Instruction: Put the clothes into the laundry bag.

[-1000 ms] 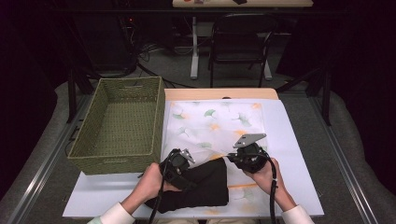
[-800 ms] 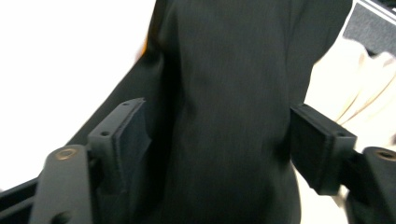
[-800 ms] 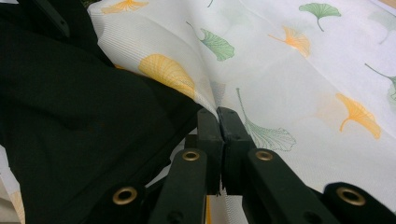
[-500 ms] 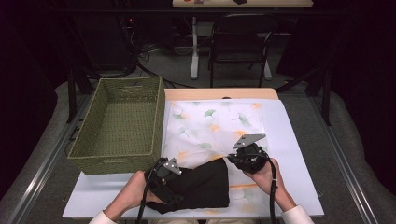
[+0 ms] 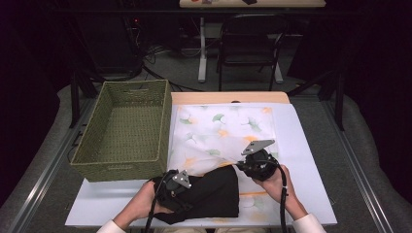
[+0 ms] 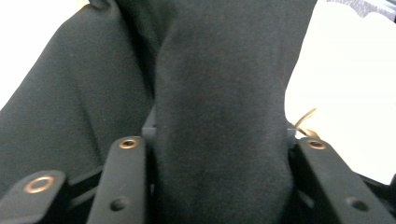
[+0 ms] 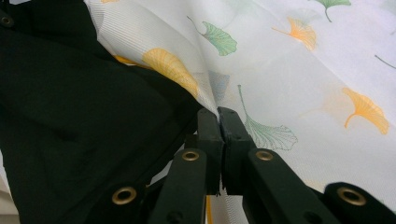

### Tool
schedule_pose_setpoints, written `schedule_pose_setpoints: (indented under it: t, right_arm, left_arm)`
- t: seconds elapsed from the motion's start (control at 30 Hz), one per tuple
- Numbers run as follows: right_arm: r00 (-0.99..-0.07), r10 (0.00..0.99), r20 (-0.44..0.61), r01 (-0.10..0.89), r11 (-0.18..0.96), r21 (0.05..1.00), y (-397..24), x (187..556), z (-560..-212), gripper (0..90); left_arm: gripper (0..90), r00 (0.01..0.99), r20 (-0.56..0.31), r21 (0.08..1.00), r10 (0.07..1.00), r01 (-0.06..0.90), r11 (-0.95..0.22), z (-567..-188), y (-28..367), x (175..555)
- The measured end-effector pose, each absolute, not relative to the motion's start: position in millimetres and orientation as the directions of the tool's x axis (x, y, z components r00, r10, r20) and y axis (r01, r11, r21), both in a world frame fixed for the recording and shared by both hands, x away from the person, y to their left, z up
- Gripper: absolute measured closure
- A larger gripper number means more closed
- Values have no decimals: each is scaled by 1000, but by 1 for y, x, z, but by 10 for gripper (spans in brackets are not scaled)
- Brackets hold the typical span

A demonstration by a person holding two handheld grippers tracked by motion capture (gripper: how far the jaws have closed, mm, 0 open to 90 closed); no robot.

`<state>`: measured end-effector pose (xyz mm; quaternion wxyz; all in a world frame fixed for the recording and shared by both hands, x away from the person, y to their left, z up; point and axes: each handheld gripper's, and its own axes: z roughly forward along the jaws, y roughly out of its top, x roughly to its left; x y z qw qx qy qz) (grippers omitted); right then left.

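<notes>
White board [image 5: 311,145] on a table, dark room behind, a chair [image 5: 248,43] at the upper centre of the high view.

Left gripper [image 5: 171,187], lower centre-left: jaws have just been closing and now clasp a thick fold of black cloth [image 6: 219,116], which runs up between them in the left gripper view. The black cloth [image 5: 214,194] lies bunched at the lower centre of the board, under that gripper.

Right gripper [image 5: 250,165], centre-right: jaws pressed together, pinching an edge of the sheer white fabric with ginkgo leaves [image 7: 299,79], lifted into a ridge at the jaw tips. This fabric [image 5: 223,131] spreads over the middle of the board, its near edge over the black cloth.

Woven green basket [image 5: 104,167], left of centre, beside the fabric.
</notes>
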<state>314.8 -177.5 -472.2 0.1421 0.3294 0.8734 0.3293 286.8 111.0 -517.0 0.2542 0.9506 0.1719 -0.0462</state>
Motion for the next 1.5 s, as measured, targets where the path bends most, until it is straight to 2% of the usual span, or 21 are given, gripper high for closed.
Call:
schedule_pose_setpoints:
  t: [0.1, 0.23, 0.47, 0.6, 0.67, 0.77, 0.83, 0.9, 1.13, 1.2, 1.4, 1.5]
  right_arm:
    - [-743, 668, -33, 480, 566, 670, -177, 314, -471, 884]
    - [-738, 674, -38, 478, 561, 676, -176, 313, -467, 884]
    - [-737, 674, -51, 450, 545, 708, -175, 307, -454, 885]
    - [-738, 672, -59, 441, 548, 711, -174, 305, -450, 884]
    - [-738, 673, -54, 449, 549, 705, -173, 305, -454, 884]
    - [-740, 670, -55, 458, 562, 689, -173, 307, -461, 884]
    - [-740, 670, -53, 462, 565, 684, -174, 308, -463, 884]
    - [-741, 670, -54, 462, 567, 682, -174, 307, -464, 884]
    - [-744, 665, -64, 457, 576, 678, -173, 307, -463, 884]
    - [-743, 666, -64, 459, 577, 675, -173, 307, -464, 883]
    - [-745, 663, -66, 458, 582, 672, -172, 307, -465, 883]
    - [-745, 663, -69, 460, 586, 667, -170, 306, -465, 883]
  left_arm:
    - [602, 933, -170, 459, 316, 359, -813, -515, 111, 286]
    - [620, 907, -174, 464, 383, 419, -781, -508, 110, 285]
    - [619, 837, -184, 504, 515, 530, -682, -490, 104, 287]
    - [598, 819, -175, 499, 547, 552, -668, -500, 94, 290]
    - [568, 820, -163, 471, 549, 553, -687, -509, 91, 289]
    - [493, 825, -172, 475, 538, 548, -689, -512, 94, 290]
    - [425, 831, -179, 486, 526, 540, -688, -509, 100, 289]
    - [306, 844, -197, 509, 499, 523, -684, -509, 106, 289]
    - [199, 866, -218, 534, 450, 492, -688, -508, 127, 280]
    - [169, 882, -185, 526, 434, 462, -714, -512, 126, 277]
    - [206, 892, -162, 500, 423, 443, -744, -526, 117, 276]
    - [333, 892, -157, 506, 424, 441, -741, -528, 115, 275]
